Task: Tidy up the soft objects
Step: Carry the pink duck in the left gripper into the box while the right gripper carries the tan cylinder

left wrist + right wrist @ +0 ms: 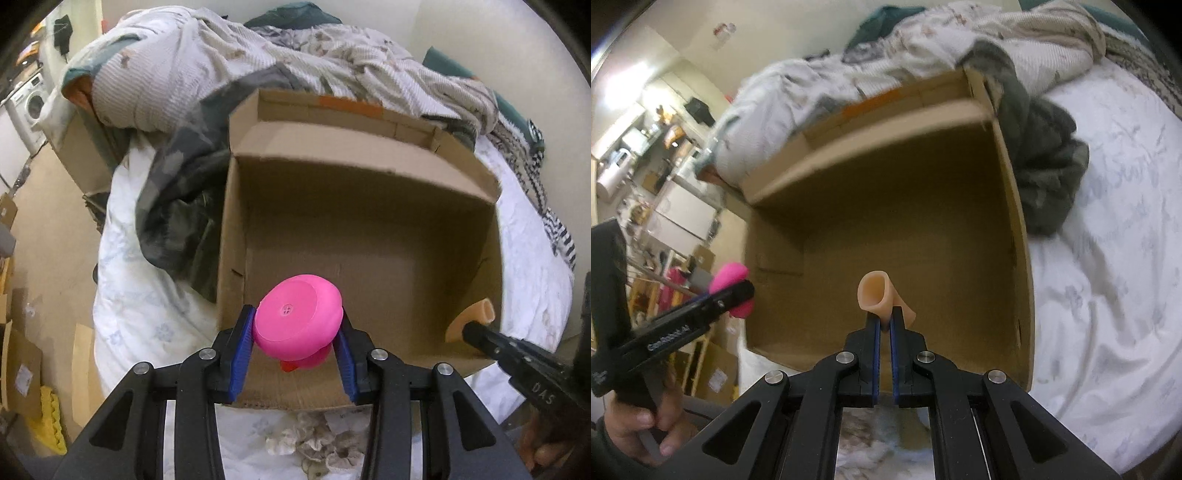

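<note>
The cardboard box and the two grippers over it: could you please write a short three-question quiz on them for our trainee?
1. True or false: the cardboard box already holds several soft items.
2. Which gripper holds the pink toy? A) left gripper B) right gripper C) neither
3. Fill in: the right gripper's jaws are shut on a ____-coloured soft piece.

Key:
1. False; the inside that shows is bare.
2. A; the blue pads press the toy's sides.
3. Beige; it sticks up past the fingertips, above the open box.
</note>
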`<state>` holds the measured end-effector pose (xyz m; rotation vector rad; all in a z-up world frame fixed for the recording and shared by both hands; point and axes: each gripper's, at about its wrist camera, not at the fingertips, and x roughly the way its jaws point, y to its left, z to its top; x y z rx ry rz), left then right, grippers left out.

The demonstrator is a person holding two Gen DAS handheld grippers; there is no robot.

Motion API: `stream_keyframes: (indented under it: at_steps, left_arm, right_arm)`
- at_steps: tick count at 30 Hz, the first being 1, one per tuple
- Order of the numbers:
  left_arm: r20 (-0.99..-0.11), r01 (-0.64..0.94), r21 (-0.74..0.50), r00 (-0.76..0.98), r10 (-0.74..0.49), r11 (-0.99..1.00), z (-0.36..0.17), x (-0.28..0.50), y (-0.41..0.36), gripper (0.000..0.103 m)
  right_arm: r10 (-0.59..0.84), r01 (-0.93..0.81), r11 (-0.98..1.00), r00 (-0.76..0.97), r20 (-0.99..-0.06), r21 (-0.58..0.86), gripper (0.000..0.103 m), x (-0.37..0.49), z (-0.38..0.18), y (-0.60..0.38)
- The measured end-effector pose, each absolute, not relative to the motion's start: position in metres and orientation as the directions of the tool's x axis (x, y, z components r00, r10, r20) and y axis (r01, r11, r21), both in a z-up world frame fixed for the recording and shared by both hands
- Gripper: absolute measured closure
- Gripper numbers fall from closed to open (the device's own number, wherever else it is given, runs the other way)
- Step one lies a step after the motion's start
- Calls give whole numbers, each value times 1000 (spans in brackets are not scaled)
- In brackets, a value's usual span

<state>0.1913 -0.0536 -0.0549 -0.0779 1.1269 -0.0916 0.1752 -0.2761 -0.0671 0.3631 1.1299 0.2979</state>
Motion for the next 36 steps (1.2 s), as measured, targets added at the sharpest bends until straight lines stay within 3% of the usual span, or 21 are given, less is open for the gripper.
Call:
stream_keyframes:
  at_steps: [8, 36]
  left_arm:
    - [-916, 2, -82, 394, -76, 997, -84, 201, -54, 66]
    - [-908, 56, -49, 413, -68, 997, -90, 198, -66, 65]
  right_arm:
    - [388, -66, 918, 359, -849, 392, 96, 183, -85, -262]
    - [386, -72, 921, 271, -882, 382, 94, 184, -109, -251]
